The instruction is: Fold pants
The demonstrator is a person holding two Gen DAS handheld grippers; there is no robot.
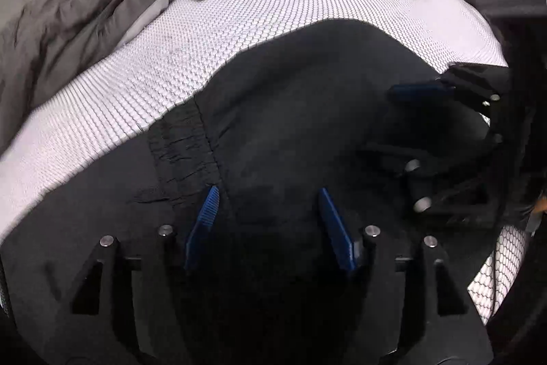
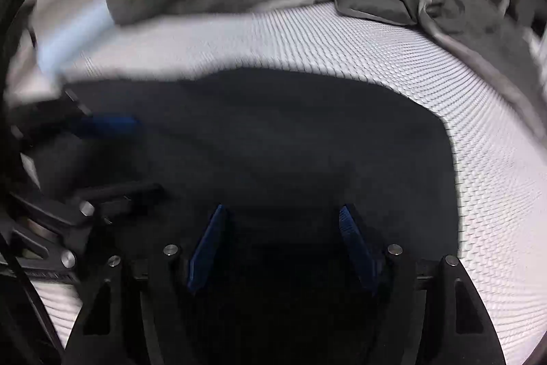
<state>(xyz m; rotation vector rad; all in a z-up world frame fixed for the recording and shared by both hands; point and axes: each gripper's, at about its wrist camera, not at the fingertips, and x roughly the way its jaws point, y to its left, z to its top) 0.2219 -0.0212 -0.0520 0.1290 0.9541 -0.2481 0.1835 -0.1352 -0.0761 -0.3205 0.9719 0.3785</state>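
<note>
Black pants (image 1: 307,98) are spread on the white mattress (image 1: 143,64), elastic waistband (image 1: 184,146) at left. Left gripper (image 1: 268,194) and right gripper (image 2: 282,211) are poised above the cloth, jaws parted, nothing held. Both layers are best pinched evenly before folding, so no creases are trapped.

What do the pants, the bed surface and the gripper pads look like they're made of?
Pants: black woven cloth, matte, likely a light synthetic or cotton blend; the gathered waistband puckers like elastic.
Bed surface: white textile with a raised honeycomb knit, probably a mattress cover.
Pads: blue, finely ribbed, seemingly rubber or printed plastic, on matte black plastic fingers with metal pins.
</note>
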